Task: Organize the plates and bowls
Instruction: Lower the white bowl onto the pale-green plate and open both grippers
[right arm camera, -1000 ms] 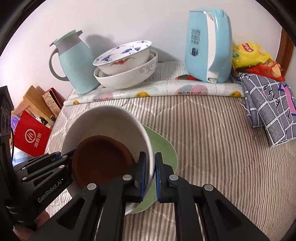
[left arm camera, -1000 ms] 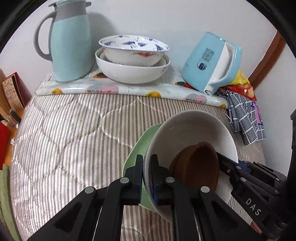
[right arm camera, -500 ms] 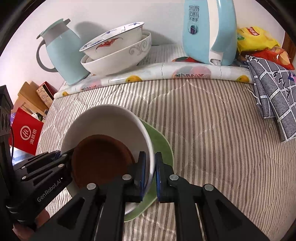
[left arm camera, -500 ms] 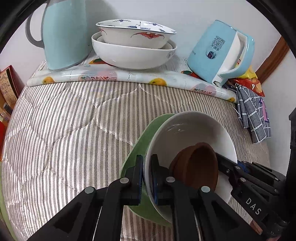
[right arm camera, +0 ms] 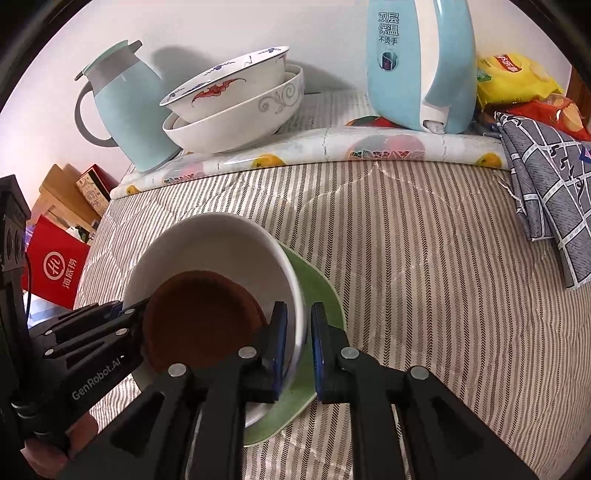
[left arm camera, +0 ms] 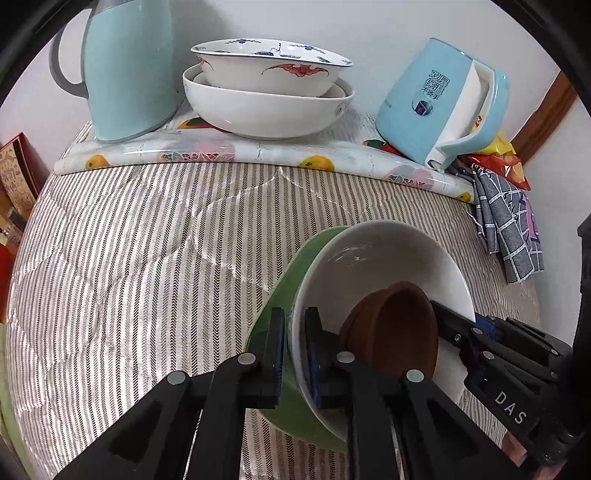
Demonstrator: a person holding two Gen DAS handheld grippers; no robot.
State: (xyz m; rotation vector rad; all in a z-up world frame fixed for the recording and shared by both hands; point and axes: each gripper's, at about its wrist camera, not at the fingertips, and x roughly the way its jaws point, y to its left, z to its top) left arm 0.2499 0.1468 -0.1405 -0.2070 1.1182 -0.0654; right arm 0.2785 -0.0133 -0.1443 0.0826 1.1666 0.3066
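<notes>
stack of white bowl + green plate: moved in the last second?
Yes. The white bowl and green plate have closed on the nested bowls at the back, both grippers gripping its rim.

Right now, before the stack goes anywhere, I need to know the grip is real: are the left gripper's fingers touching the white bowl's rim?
Touching. In the left wrist view, the left gripper has its fingers clamped against both sides of the white bowl rim.

A plain white wall filled the top of both frames. Below it a striped quilted surface spread across the middle, with a fruit-print oilcloth along its far edge. Brown wooden trim ran up the right side. At left stood a wooden stool and a red bag.
</notes>
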